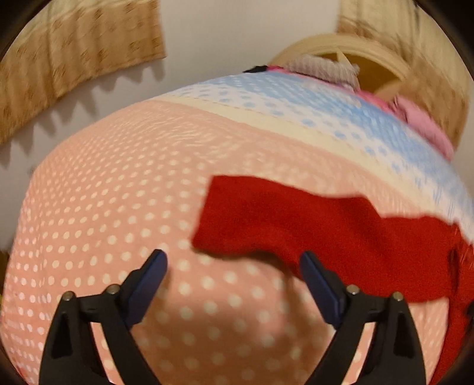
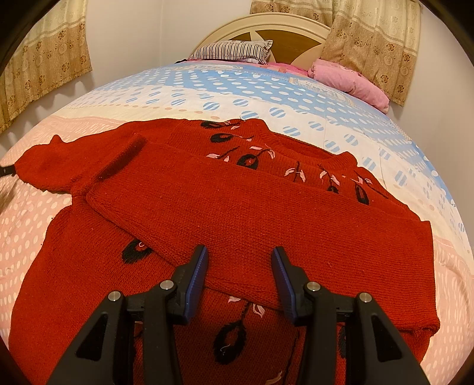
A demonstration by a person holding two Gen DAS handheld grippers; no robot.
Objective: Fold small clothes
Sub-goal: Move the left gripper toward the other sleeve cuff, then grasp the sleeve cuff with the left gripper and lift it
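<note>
A red knitted sweater [image 2: 237,213] with black and pink leaf embroidery lies on the bed. One sleeve is folded across its body. The other sleeve [image 2: 59,160] reaches out to the left. My right gripper [image 2: 239,257] is open and empty, just above the folded sleeve's lower edge. In the left wrist view the outstretched red sleeve [image 1: 296,219] lies on the pink spotted bedsheet [image 1: 103,222]. My left gripper [image 1: 234,260] is open and empty, hovering near the sleeve's cuff end. That view is motion-blurred.
The bedsheet [image 2: 207,88] is pink with white dots near me and blue and white farther off. A striped pillow [image 2: 234,50] and a pink quilt [image 2: 352,83] lie at the headboard [image 2: 266,23]. Beige curtains [image 2: 44,59] hang on both sides.
</note>
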